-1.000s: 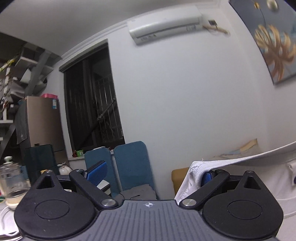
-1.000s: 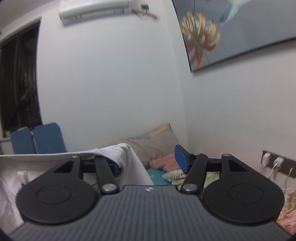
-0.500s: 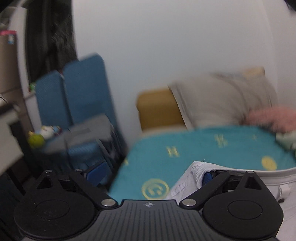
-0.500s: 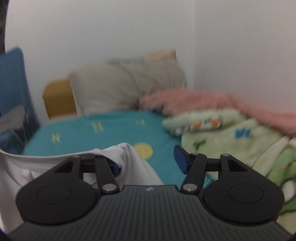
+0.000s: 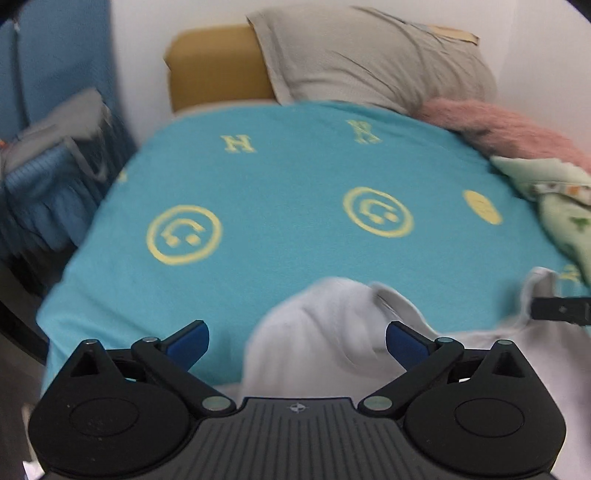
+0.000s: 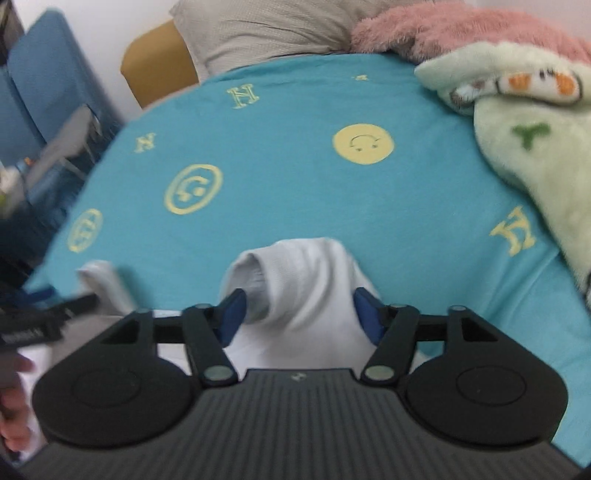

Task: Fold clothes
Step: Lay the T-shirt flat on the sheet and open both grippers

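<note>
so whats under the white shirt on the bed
The white shirt lies bunched on the teal bedsheet, which shows around it with its yellow smiley and letter prints. Whatever is directly beneath the fabric is covered, so only sheet is likely there.

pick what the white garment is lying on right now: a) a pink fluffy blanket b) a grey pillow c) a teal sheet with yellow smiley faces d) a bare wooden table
c: the white garment lies bunched on the teal sheet printed with yellow smileys and letters, while the pink blanket and grey pillow lie farther back.
</note>
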{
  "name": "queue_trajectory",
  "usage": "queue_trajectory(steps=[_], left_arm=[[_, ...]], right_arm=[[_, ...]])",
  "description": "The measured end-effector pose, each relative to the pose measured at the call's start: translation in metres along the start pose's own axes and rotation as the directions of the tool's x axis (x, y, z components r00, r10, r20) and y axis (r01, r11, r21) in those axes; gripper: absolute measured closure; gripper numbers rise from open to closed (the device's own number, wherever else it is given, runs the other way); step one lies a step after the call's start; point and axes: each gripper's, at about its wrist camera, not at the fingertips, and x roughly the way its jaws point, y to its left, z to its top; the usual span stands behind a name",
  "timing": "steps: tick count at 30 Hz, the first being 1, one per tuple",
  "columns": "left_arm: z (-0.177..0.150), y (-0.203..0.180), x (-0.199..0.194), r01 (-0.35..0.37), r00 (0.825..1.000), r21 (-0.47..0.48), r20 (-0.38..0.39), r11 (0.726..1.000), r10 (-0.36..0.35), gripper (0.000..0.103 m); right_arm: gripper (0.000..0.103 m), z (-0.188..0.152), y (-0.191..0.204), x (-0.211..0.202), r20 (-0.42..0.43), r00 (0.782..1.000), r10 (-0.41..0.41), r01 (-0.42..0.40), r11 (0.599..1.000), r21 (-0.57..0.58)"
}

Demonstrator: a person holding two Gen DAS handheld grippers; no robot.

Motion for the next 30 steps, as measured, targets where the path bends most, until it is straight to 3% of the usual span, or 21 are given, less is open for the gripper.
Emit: queue_trajectory(steps=[2,6,11,15,19,21,25,30], left_arm=[[-0.004,0.000,-0.016,-0.001,1.000,0.009,0.022,1.000,0.000,0.000],[-0.033,-0.005,-0.080,-0.018,0.991,0.026,0.135,1.000,0.015,0.000],[-0.100,-0.009,-0.180,-0.067,0.958,-0.009,0.280,0.998,0.067,0.000],[-0.160,0.001,-0.247,-0.058,0.952,-0.033,0.298,0.998,0.065,0.000],[-0.214,0.008,-0.311,-0.056,0.941,-0.042,0.332,0.998,0.067,0.000],[-0.235,0.010,-0.338,-0.042,0.946,-0.052,0.318,0.998,0.056,0.000],[-0.260,0.005,-0.406,0.005,0.954,-0.107,0.300,0.994,0.028,0.000],[-0.274,0.012,-0.432,0.074,0.965,-0.191,0.263,0.979,-0.022,0.000]], right_arm=[[0.036,-0.002,0.002,-0.015,0.014,1.000,0.009,-0.009,1.000,0.021],[0.036,-0.022,0.011,-0.061,0.087,0.996,-0.027,0.028,1.000,-0.012],[0.036,-0.081,0.022,-0.153,0.193,0.981,0.005,-0.004,1.000,-0.007],[0.036,-0.135,0.028,-0.241,0.254,0.966,0.047,-0.045,0.999,-0.012],[0.036,-0.187,0.037,-0.320,0.317,0.948,0.042,-0.034,0.999,-0.030],[0.036,-0.212,0.039,-0.352,0.343,0.939,0.029,-0.023,0.999,-0.024],[0.036,-0.252,0.032,-0.387,0.372,0.927,0.043,-0.047,0.999,0.001],[0.036,-0.288,0.011,-0.389,0.406,0.913,0.045,-0.056,0.998,0.016]])
